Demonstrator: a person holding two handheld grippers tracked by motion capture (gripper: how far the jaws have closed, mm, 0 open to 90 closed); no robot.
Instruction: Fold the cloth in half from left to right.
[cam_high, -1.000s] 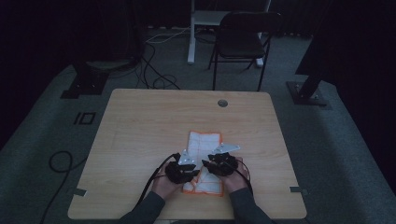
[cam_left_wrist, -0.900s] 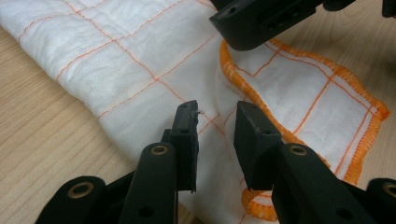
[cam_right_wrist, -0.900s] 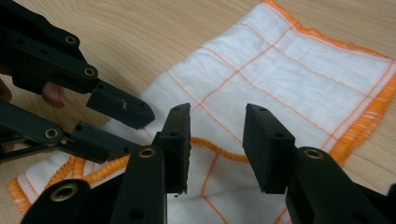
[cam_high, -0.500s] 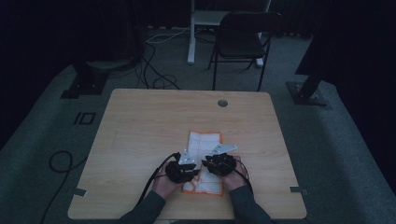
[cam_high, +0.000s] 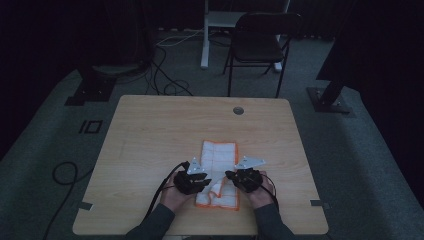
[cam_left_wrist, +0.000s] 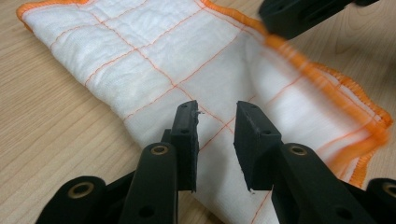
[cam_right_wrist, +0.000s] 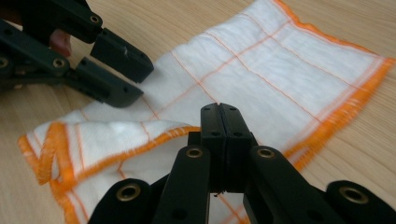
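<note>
Dim studio, wooden bench (cam_high: 150, 150): a white, orange-edged cloth (cam_high: 218, 157) lies lengthwise away from the person, near end between both tongs. Right tongs (cam_right_wrist: 219, 112) have just pinched shut on its folded edge; left tongs (cam_left_wrist: 215, 126) hover half-open above it.

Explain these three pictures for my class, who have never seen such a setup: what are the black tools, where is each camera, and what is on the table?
A person sits at a wooden table, holding a two-jawed gripping tool in each hand. One camera looks down from above; the other two ride on the tools and look along their jaws. A white cloth with orange edging lies on the table, its near corner folded over. The left gripper hangs open above the cloth. The right gripper has just been closing; its jaws now meet at the folded orange edge, though whether they pinch cloth is unclear.
</note>
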